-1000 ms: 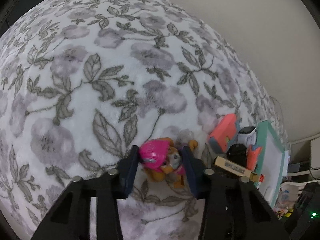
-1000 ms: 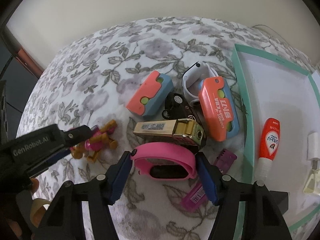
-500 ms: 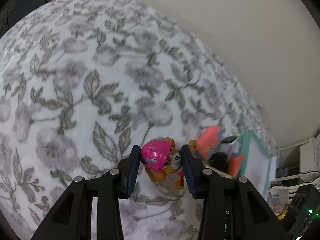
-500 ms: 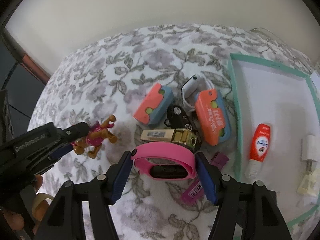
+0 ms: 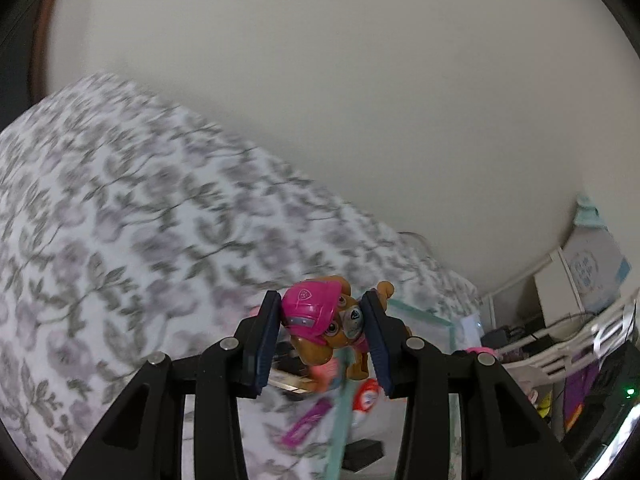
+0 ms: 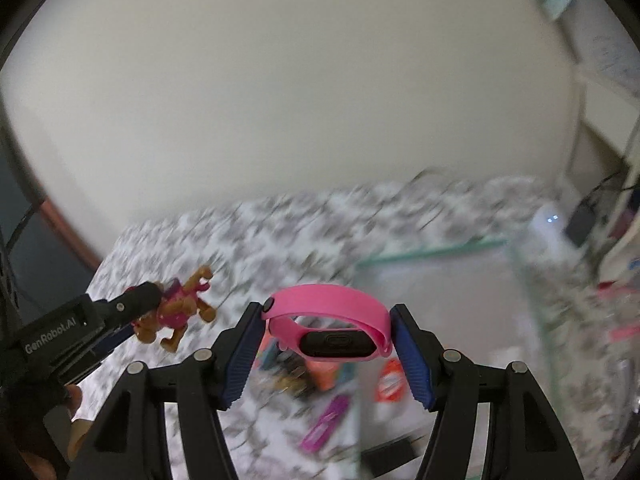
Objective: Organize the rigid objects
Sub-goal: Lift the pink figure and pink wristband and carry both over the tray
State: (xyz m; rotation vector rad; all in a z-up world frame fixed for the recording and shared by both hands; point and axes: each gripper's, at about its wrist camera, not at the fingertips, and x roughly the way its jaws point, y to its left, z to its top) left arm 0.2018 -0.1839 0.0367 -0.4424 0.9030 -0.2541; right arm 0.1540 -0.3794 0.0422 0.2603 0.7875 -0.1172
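My left gripper (image 5: 322, 336) is shut on a small brown toy dog with a pink helmet (image 5: 316, 316), held well above the flowered bedspread (image 5: 120, 248). The right wrist view catches the same toy dog (image 6: 176, 308) hanging from the left gripper's black fingers (image 6: 132, 304) at the left. My right gripper (image 6: 328, 344) is shut on a pink wristband with a black oval face (image 6: 332, 328), gripped by its two ends. Below both, blurred, lies a green-edged white tray (image 6: 432, 254).
A blurred pile of small items (image 6: 304, 376) lies on the bedspread beside the tray's left edge, with a purple strip (image 6: 324, 428) and an orange-capped tube (image 6: 390, 384). A plain wall fills the upper half. Shelves and boxes (image 5: 580, 304) stand at the right.
Both grippers have risen with their loads and tipped up toward the wall. The bedspread, pile and tray now sit lower and smaller, blurred by motion. The jaws hold the same width.
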